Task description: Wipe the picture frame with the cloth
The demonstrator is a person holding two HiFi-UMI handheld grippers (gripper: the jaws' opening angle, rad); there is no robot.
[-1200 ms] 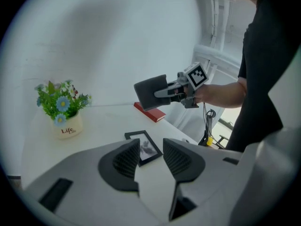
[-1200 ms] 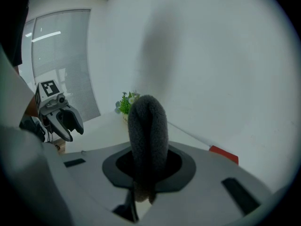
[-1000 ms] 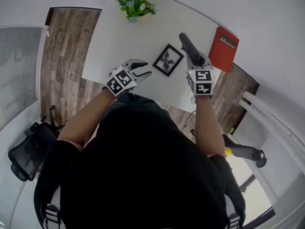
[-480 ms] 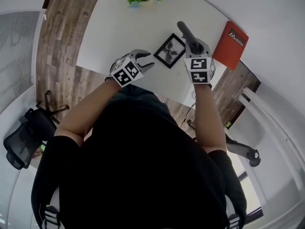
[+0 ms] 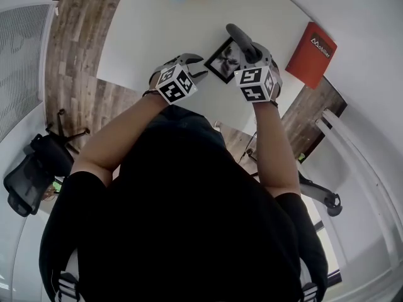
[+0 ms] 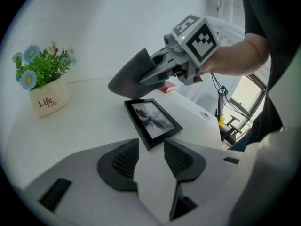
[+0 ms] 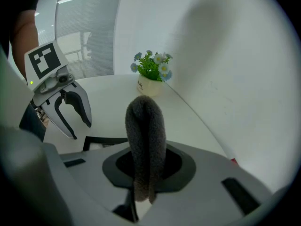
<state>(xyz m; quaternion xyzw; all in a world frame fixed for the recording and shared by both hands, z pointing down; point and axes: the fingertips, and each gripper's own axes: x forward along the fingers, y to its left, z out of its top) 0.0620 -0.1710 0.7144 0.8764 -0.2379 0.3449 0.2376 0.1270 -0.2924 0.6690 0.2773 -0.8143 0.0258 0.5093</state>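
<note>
White table (image 5: pixel 145 30) bore the frame (image 6: pixel 153 120); a plant (image 6: pixel 43 86) stood well beyond the frame, wood floor (image 5: pixel 82 36) to its left. Left gripper (image 6: pixel 150 147), empty, had just been opening; right gripper (image 7: pixel 146 171) clamped the cloth (image 7: pixel 146 128).

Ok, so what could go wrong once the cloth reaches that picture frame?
The picture frame lies loose and flat on the table. The left gripper, whose jaws have just been opening with nothing between them, isn't steadying it, so a wipe may slide it. The cloth sticks out of the right gripper as a narrow fold, so the hard jaws might scrape its face.
</note>
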